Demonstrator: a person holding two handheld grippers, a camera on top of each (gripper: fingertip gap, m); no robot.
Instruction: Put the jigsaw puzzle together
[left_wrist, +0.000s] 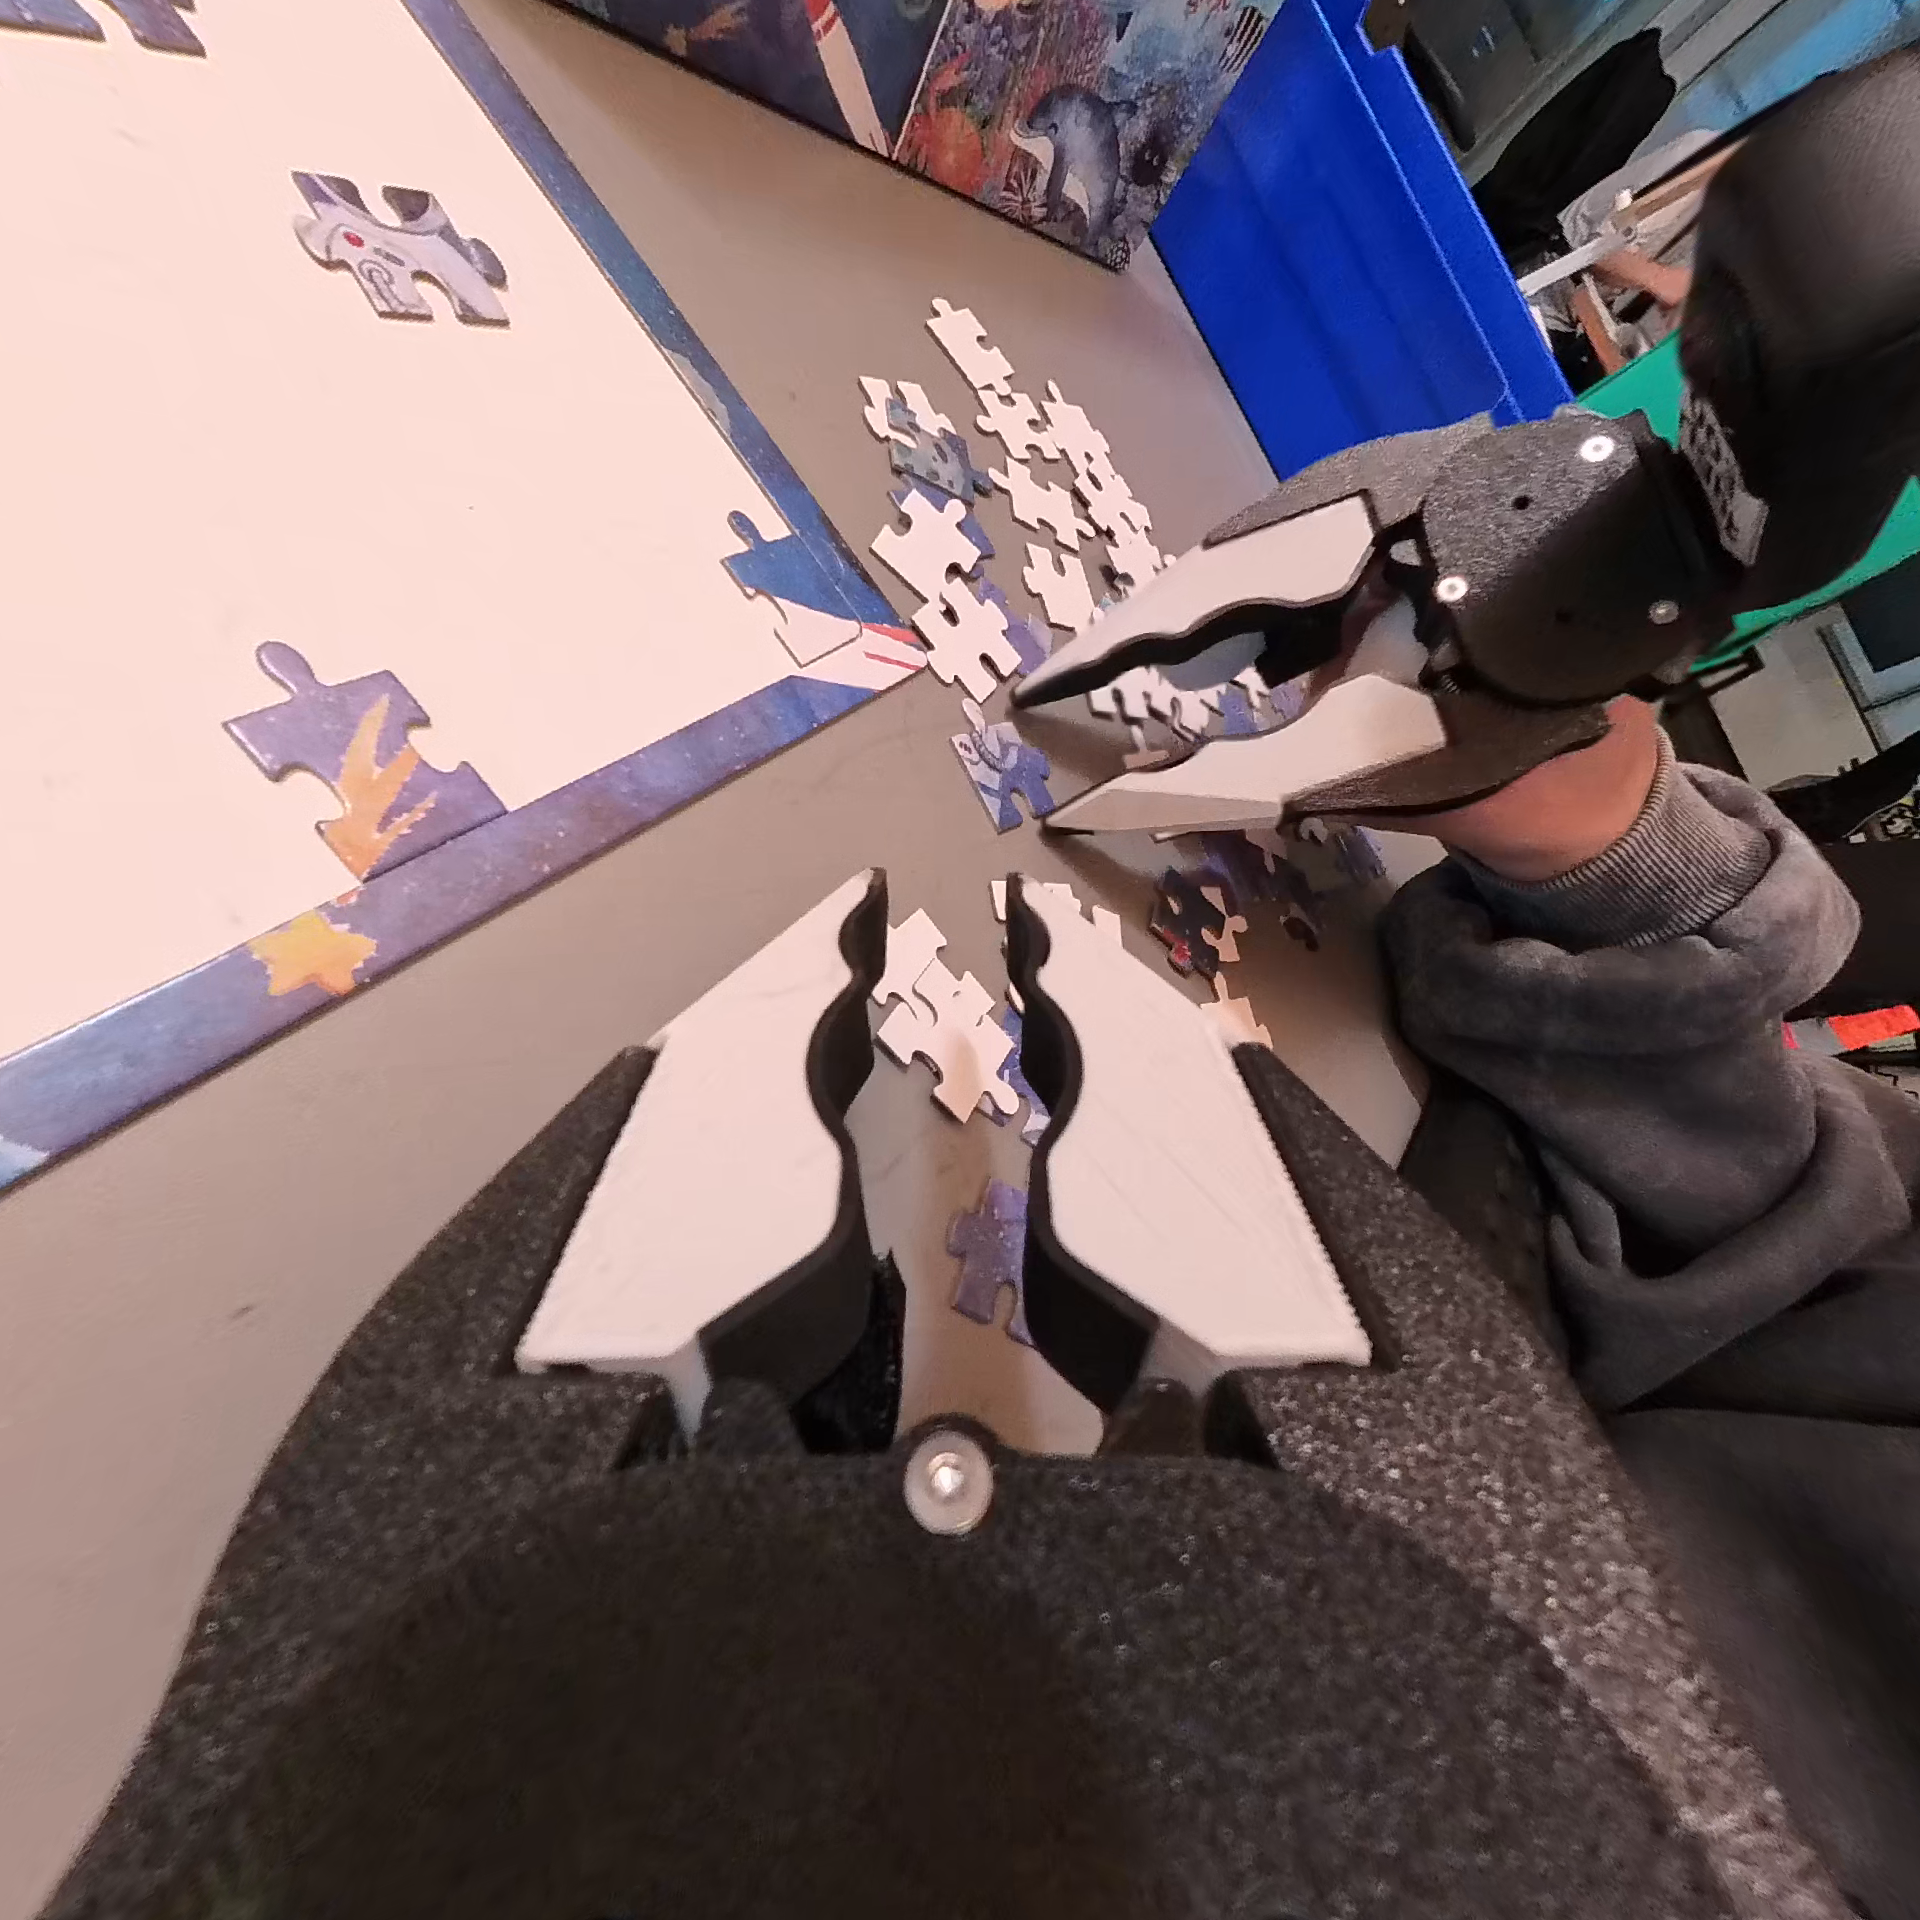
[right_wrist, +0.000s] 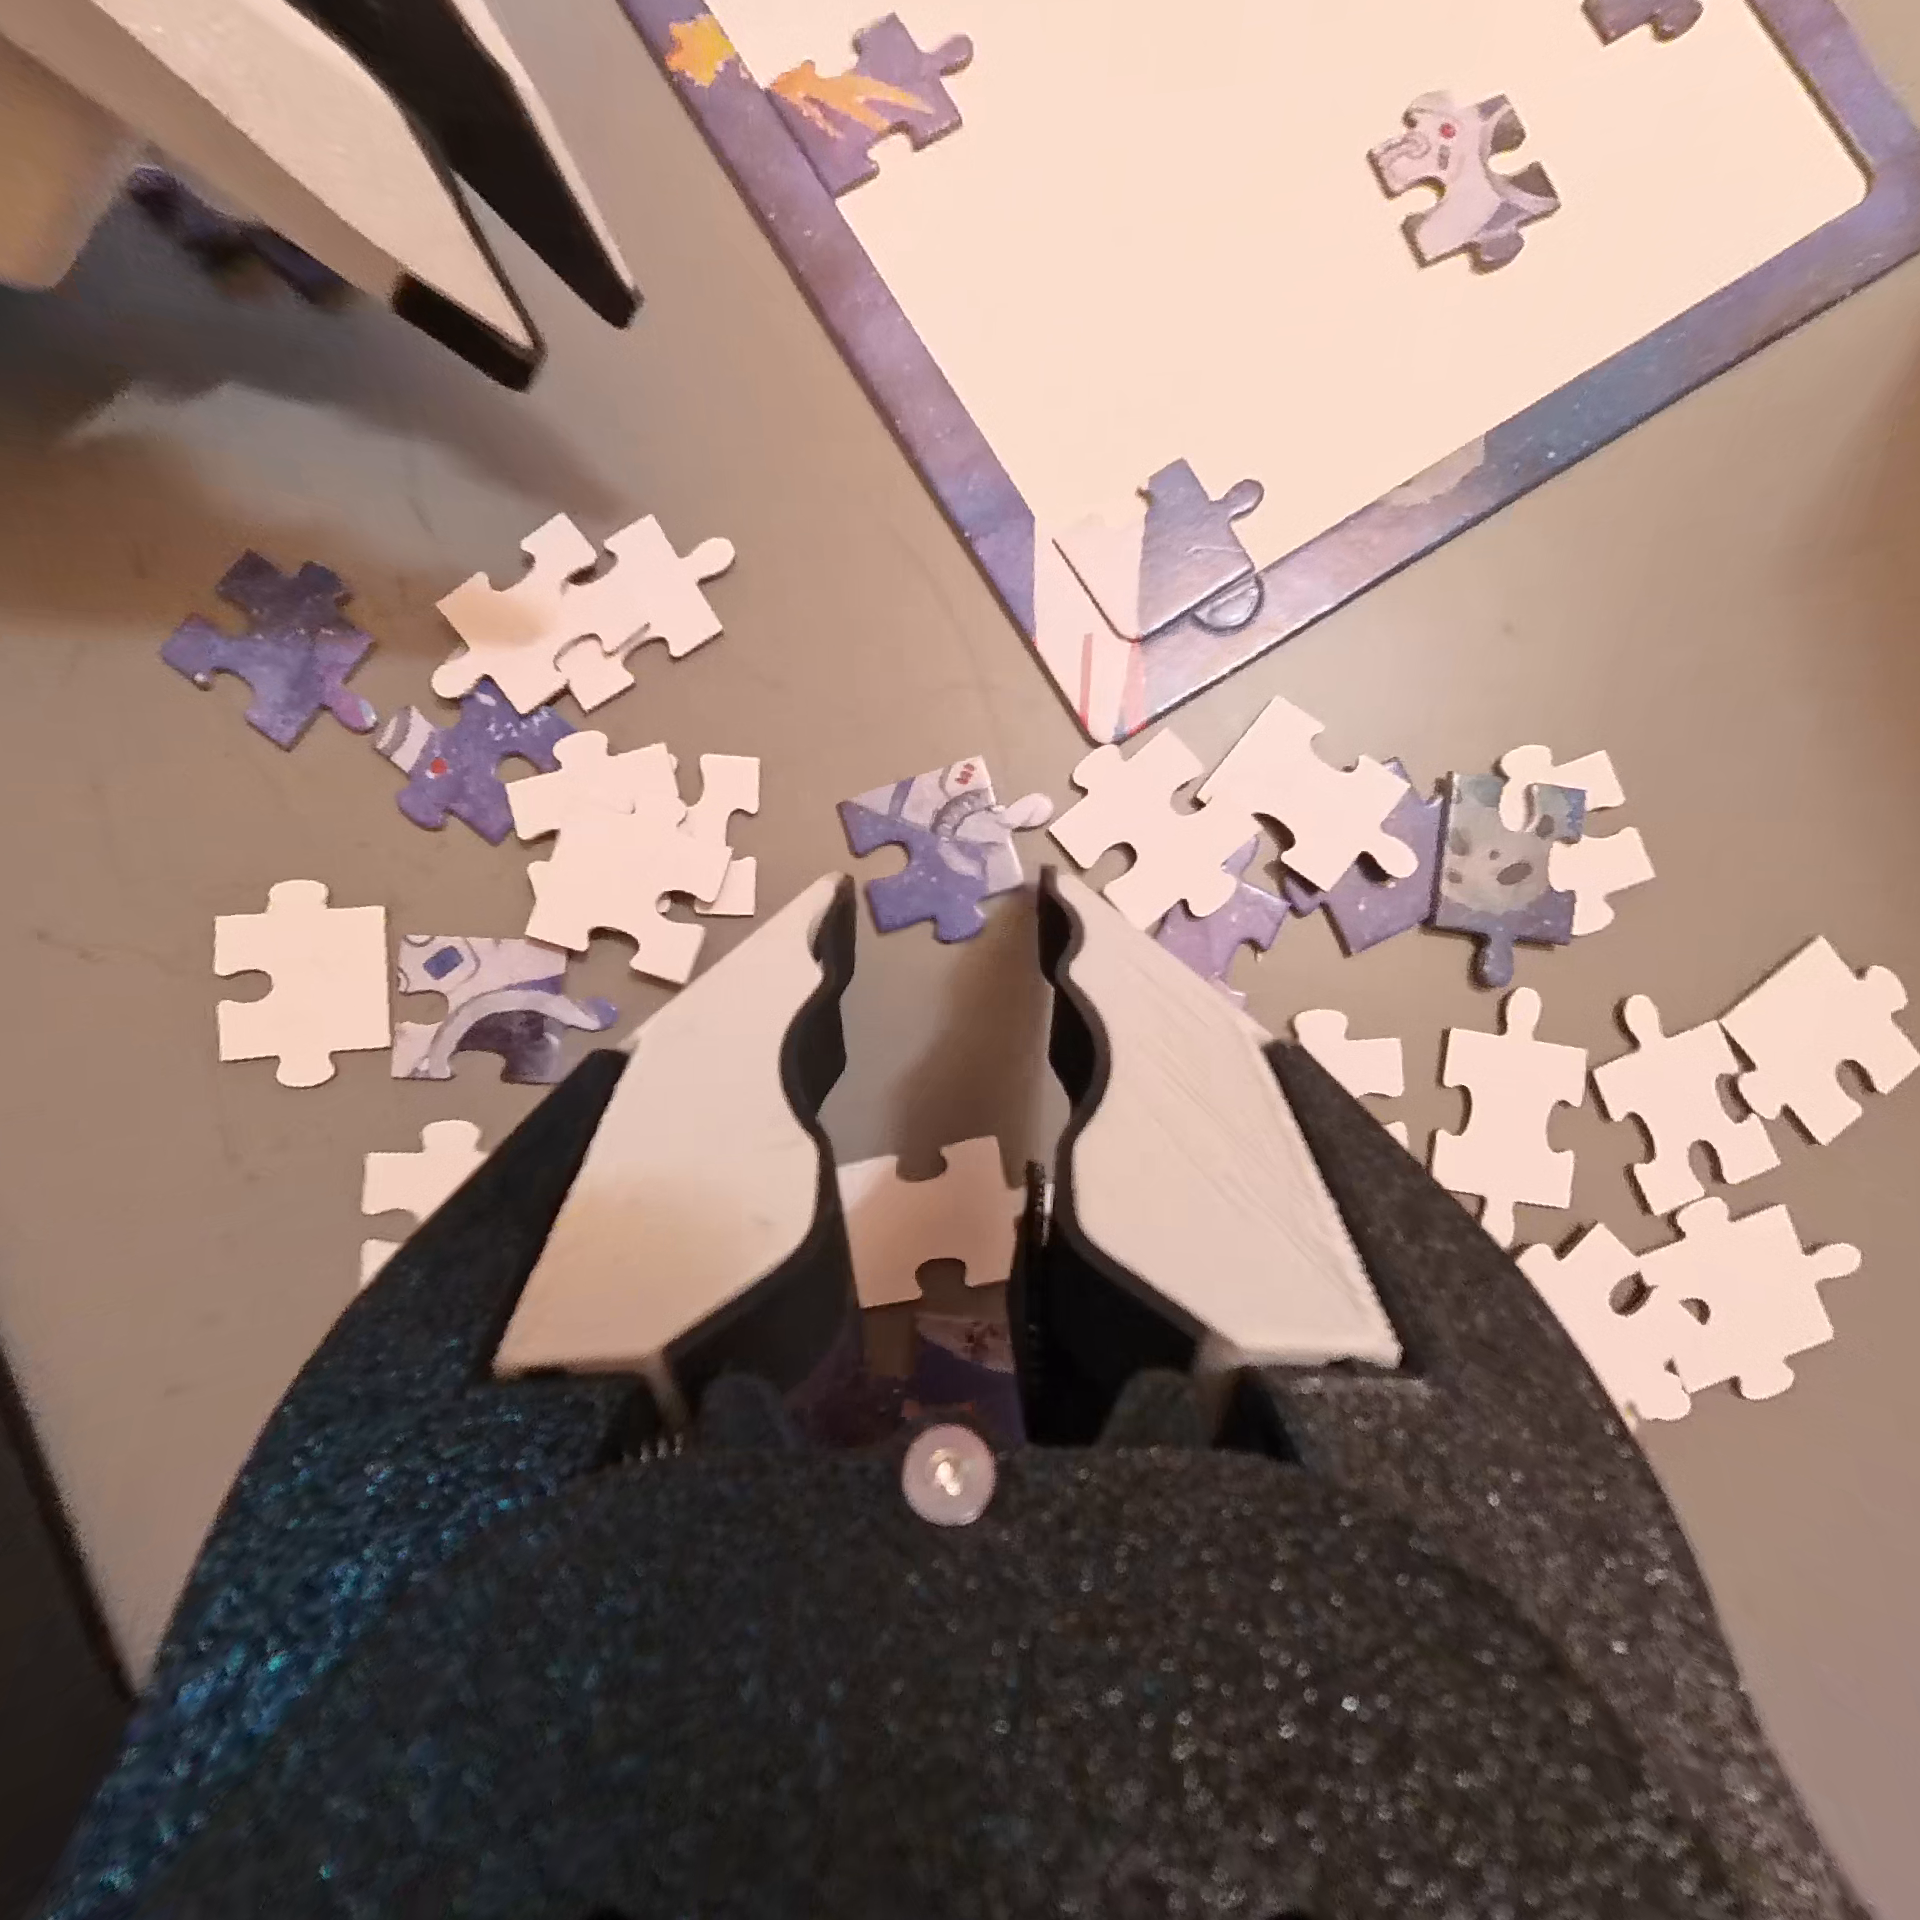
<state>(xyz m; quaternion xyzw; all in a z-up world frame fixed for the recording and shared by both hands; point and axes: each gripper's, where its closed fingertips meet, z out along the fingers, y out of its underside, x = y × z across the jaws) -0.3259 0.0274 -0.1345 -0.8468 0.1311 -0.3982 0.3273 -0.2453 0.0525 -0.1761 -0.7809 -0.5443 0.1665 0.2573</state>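
Observation:
The puzzle board (left_wrist: 312, 499), cream with a blue border, lies on the grey table and also shows in the right wrist view (right_wrist: 1247, 343). It holds a comet piece (left_wrist: 353, 758), a grey robot piece (left_wrist: 400, 249) and a corner piece (left_wrist: 810, 592). Loose pieces (left_wrist: 1039, 499), many face down and white, are scattered beside its corner. My right gripper (right_wrist: 945, 883) is open, tips low over the table at a blue astronaut piece (right_wrist: 940, 852); the left wrist view shows it there too (left_wrist: 1039, 758). My left gripper (left_wrist: 945, 894) is open and empty, above a few white pieces (left_wrist: 945, 1029).
A puzzle box with a colourful picture (left_wrist: 987, 94) stands at the far table edge, next to a blue bin (left_wrist: 1330, 239). A person's grey sleeve (left_wrist: 1621, 1039) lies over the table's right side. My left gripper shows at the upper left of the right wrist view (right_wrist: 566, 338). My right fingertips sit around 10 centimetres from my left ones.

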